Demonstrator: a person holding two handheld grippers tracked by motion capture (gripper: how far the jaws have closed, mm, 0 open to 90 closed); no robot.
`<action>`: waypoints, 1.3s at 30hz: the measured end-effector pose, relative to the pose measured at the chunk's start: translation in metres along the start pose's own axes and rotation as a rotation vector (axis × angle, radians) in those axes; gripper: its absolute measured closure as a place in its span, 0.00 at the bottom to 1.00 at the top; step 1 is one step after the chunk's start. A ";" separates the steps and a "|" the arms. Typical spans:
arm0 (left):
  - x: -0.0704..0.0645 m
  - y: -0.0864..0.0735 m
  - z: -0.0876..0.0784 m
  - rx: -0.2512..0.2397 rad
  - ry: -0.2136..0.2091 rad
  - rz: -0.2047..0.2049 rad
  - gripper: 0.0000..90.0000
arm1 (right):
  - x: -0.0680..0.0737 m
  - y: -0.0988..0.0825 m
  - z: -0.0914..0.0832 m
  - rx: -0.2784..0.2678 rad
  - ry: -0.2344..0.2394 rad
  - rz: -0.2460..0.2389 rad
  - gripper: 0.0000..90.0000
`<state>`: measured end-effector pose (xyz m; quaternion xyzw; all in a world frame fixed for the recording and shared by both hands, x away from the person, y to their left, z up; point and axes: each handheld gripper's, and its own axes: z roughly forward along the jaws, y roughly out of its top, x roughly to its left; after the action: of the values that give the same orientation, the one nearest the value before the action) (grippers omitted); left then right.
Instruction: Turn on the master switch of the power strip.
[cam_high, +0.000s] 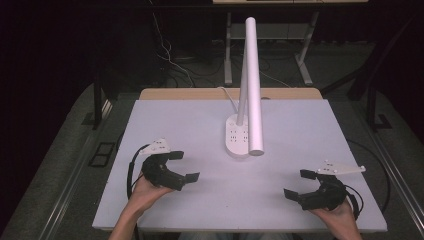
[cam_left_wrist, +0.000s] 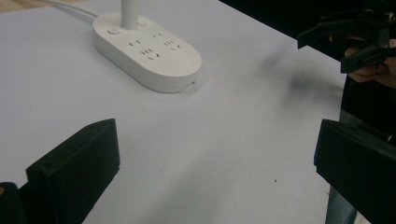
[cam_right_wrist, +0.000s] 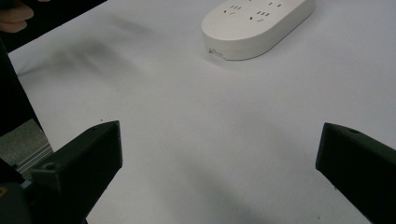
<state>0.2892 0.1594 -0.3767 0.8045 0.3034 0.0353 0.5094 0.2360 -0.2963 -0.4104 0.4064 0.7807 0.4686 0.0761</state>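
White lamp base at frame centre; your left gripper lower left, right gripper lower right, both jaws wide, empty

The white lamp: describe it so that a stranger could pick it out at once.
Start at the white table; near its middle, ahead of both open grippers, stands the white lamp. Its flat oval base carries rows of plug sockets, a slim post rises from it, and a long white tube slants down over the base. It is the only object on the table that no hand holds.
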 end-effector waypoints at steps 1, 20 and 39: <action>0.001 0.002 0.001 0.000 -0.002 0.004 0.00 | 0.000 0.000 0.000 0.000 0.000 0.000 0.00; 0.011 0.031 0.018 0.034 -0.018 0.037 0.00 | -0.001 -0.001 -0.001 0.001 -0.007 0.004 0.00; 0.019 0.061 0.044 0.084 -0.034 0.090 0.00 | -0.001 -0.002 -0.002 0.007 -0.004 0.009 0.00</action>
<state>0.3484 0.1166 -0.3514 0.8384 0.2595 0.0318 0.4782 0.2350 -0.2988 -0.4115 0.4112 0.7804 0.4652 0.0740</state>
